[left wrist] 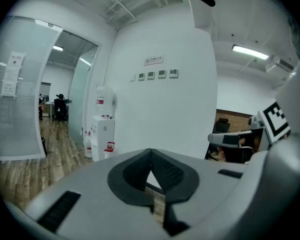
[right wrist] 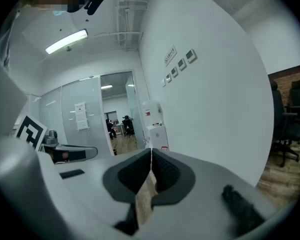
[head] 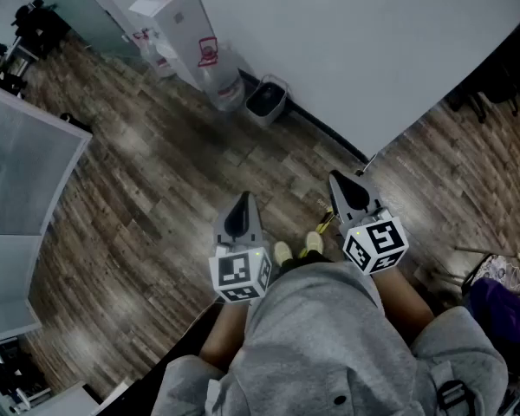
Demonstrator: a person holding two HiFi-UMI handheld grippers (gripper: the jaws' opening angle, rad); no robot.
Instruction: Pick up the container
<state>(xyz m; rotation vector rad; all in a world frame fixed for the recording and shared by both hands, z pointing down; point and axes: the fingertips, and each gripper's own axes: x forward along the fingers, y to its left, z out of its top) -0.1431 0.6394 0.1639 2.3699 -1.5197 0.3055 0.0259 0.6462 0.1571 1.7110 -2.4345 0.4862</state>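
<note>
No container stands within reach of either gripper. In the head view my left gripper (head: 240, 201) and right gripper (head: 341, 180) are held side by side in front of the person's grey hoodie, over wooden floor, pointing toward a white wall. The left gripper view shows my left gripper (left wrist: 150, 152) with its dark pads meeting at the tip and nothing between them. My right gripper (right wrist: 151, 151) is likewise shut and empty in the right gripper view. A small dark bin (head: 266, 100) sits on the floor by the wall, well ahead of both grippers.
A white water dispenser (head: 178, 24) with a large water bottle (head: 222, 83) beside it stands against the wall (head: 355, 50). Glass partitions (head: 22, 167) lie to the left. Office chairs (right wrist: 287, 124) are at the right, and a purple bag (head: 498, 306) lies at the lower right.
</note>
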